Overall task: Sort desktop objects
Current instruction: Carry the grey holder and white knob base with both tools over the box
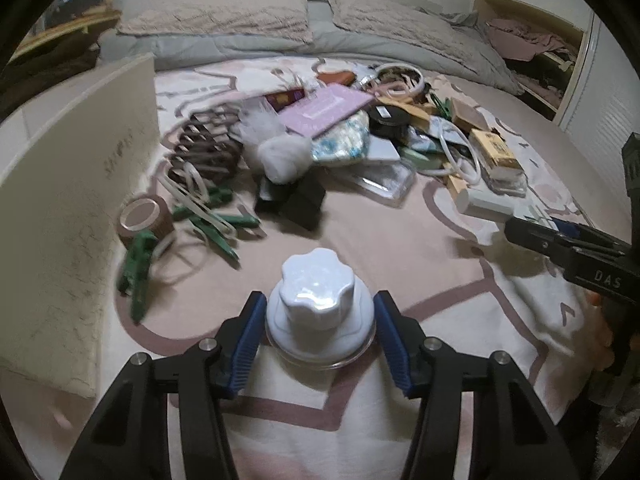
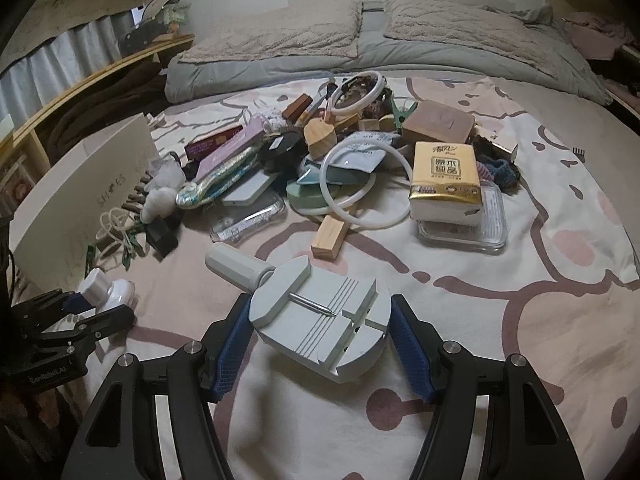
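A patterned bedsheet (image 2: pixel 520 288) carries a clutter pile (image 2: pixel 340 152) at twelve o'clock. The right gripper (image 2: pixel 322 344) clamps a grey watch tool (image 2: pixel 320 320); at nine o'clock the left gripper (image 1: pixel 318 334) clamps a white bottle (image 1: pixel 318 300).

At the far edge of the patterned bedspread (image 2: pixel 500 320) you have two beige pillows (image 2: pixel 280 36) lying side by side on a folded grey quilt (image 2: pixel 400 50). To its left a wooden shelf rail (image 2: pixel 100 76) runs past a pale curtain (image 2: pixel 60 64). Off the far right corner, an open cupboard (image 1: pixel 532 52) holds crumpled pink cloth.
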